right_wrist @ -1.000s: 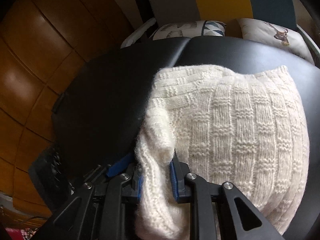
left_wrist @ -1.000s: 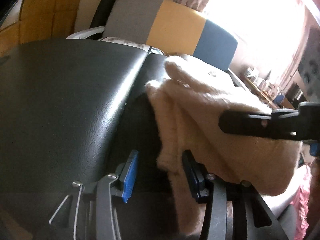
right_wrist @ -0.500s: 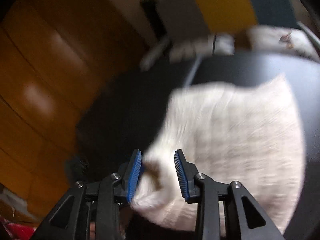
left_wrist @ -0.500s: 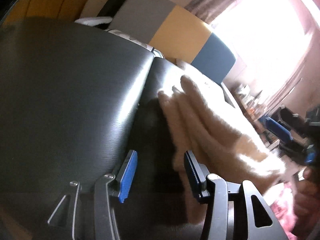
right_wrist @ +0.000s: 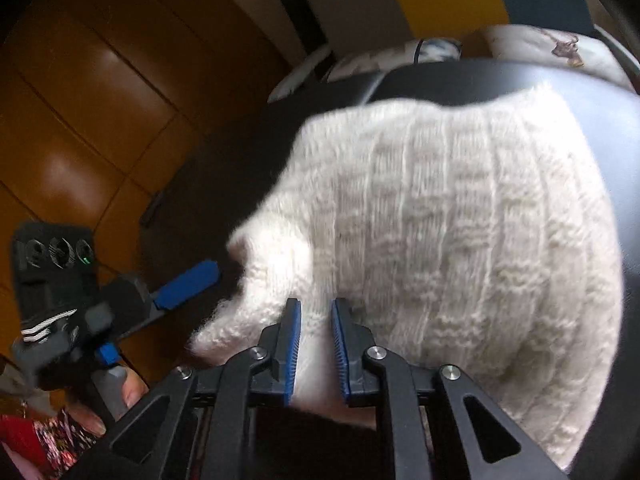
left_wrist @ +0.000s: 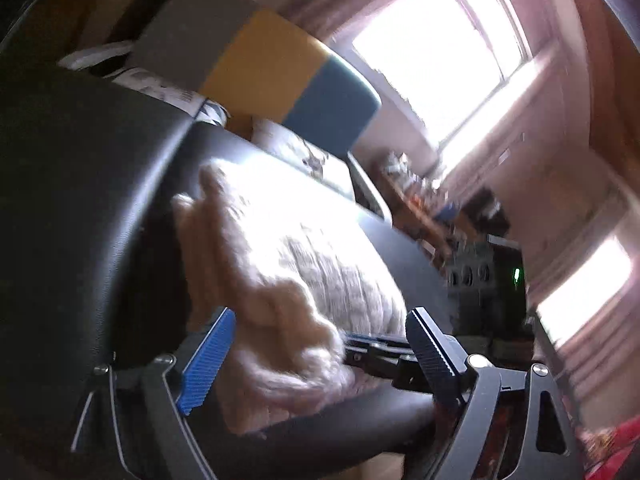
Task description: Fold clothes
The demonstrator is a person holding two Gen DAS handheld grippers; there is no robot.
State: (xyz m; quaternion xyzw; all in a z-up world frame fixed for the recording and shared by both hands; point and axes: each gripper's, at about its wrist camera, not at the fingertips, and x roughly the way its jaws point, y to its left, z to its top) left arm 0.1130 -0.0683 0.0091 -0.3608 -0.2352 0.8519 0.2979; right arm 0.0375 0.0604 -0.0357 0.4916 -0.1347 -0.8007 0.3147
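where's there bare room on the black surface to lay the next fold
Bare black surface lies left of the white sweater, up to the seam, and a strip runs behind it toward the cushions. The near edge is crowded: right tool on the knit, left tool beside it.

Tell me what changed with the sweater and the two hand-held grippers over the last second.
The left hand-held gripper has just opened wide, with a sweater fold loose between its pads. The right hand-held gripper let go of the bunched sleeve, opened, and has just been closing again over the sweater's near edge. The sweater stays folded on the black padded surface; the striped chair is unmoved.
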